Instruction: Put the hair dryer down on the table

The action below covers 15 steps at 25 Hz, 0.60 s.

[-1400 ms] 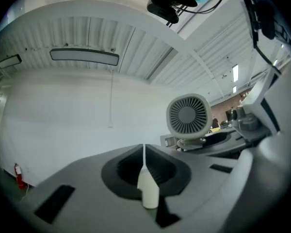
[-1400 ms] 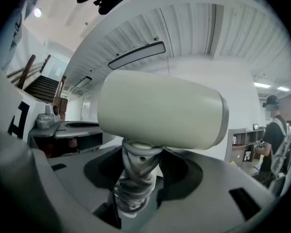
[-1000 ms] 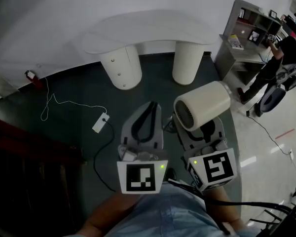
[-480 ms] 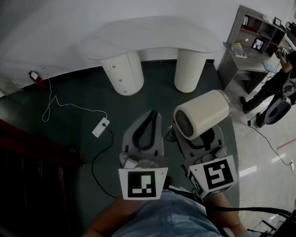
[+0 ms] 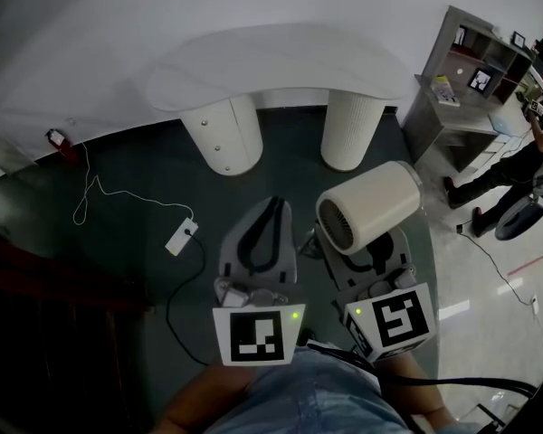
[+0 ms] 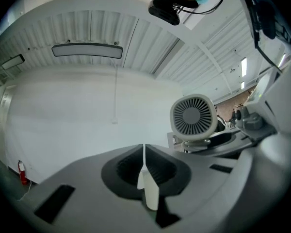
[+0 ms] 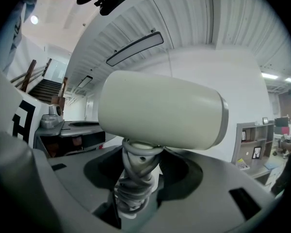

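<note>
- Head view: the left gripper (image 5: 271, 208) and right gripper (image 5: 373, 245) are held side by side over the dark floor (image 5: 118, 233), short of the white table (image 5: 271, 61). The cream hair dryer (image 5: 369, 204) stands up from the right one.
- Left gripper view: jaws pressed together, nothing between them.
- Right gripper view: jaws clamp the dryer's cord-wound handle (image 7: 135, 178), with the barrel lying crosswise above.

A white plug block (image 5: 183, 236) lies on dark carpet (image 5: 145, 161), its thin cord (image 5: 109, 188) trailing toward a red object (image 5: 56, 139). At right, a person (image 5: 511, 165) stands beside grey shelving (image 5: 448, 116).
</note>
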Available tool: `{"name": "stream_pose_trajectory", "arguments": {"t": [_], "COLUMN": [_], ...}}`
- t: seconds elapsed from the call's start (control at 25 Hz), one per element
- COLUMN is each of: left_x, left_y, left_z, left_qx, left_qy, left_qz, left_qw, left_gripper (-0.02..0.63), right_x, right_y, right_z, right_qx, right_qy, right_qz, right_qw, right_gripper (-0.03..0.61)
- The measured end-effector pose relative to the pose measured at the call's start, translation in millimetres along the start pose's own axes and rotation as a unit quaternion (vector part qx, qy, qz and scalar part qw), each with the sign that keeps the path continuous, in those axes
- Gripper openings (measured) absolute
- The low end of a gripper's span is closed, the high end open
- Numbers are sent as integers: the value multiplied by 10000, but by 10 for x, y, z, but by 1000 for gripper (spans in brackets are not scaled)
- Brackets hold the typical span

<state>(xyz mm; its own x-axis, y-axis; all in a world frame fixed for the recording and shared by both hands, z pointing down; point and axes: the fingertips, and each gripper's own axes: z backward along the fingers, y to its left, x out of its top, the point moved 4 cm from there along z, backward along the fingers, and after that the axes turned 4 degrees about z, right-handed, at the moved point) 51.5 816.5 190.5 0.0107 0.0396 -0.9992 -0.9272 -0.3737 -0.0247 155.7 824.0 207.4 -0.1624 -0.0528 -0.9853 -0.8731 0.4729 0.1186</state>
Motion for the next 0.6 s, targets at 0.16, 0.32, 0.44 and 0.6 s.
{"name": "stream_pose_trajectory", "arguments": {"t": [0.16,0.32,0.44,0.6], "left_x": [-34,-1,21,36], "left_y": [275,675,939,1190], "left_z": [-469,-917,-1232,-1550], "left_qx": [-131,-193,-255,-329], "left_qy": [-25,33,-6,-108], "left_qz": [-66,-5,-39,-33], "left_qw": [9999,9998,9997,9994], "left_gripper": [17,17,17,17], "right_x": [22,180,253,332], "right_y": [-165,-248,-323,-393], "right_z": [-536,-1112,-1499,-1864], "right_qx": [-56,-103,-192,-256], "right_qy": [32,-6,-63,-74], "right_qz": [10,1,1,36], "right_qw": [10000,9999,9998,9996], "right_gripper": [221,221,221,221]}}
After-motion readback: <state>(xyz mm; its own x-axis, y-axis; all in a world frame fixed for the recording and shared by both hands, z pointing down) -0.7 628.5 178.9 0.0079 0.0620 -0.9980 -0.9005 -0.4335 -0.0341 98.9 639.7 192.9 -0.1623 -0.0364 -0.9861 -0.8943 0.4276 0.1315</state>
